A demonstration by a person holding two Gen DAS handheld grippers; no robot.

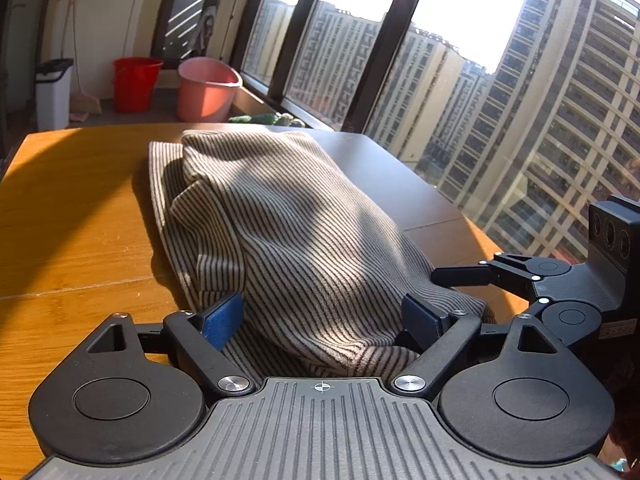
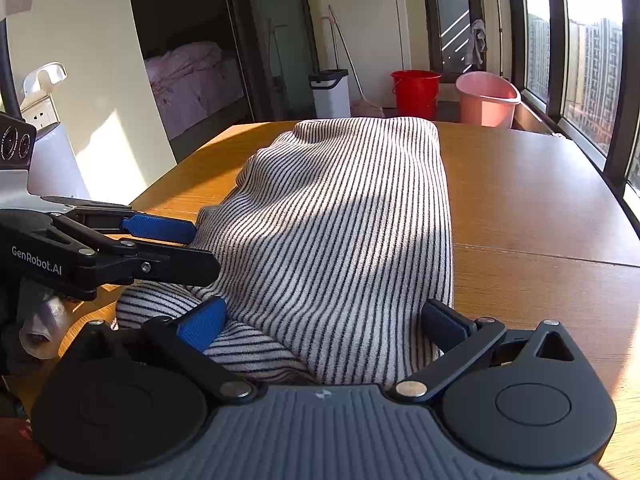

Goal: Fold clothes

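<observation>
Striped garment [image 1: 288, 216] on table [image 1: 72, 216], both grippers wide open w/ near hem between pads.

"GenRobot.AI" in white on black body of left gripper [image 2: 200, 246].

**Striped garment between wide-set jaws on a sunlit table**

A striped garment [image 1: 280, 232], folded into a long bundle, lies on the wooden table [image 1: 72, 216], running away toward the window [image 1: 460, 80]. The left gripper [image 1: 324, 320] stands at its near end, jaws spread wide, the blue pads [image 1: 222, 318] flanking the cloth's near edge without pinching it. The right gripper [image 1: 472, 276] reaches in from the right, its fingers at the garment's right edge. Beyond the table stand a red bucket [image 1: 136, 84], a pink tub [image 1: 206, 88] and a white bin [image 1: 54, 92].
</observation>
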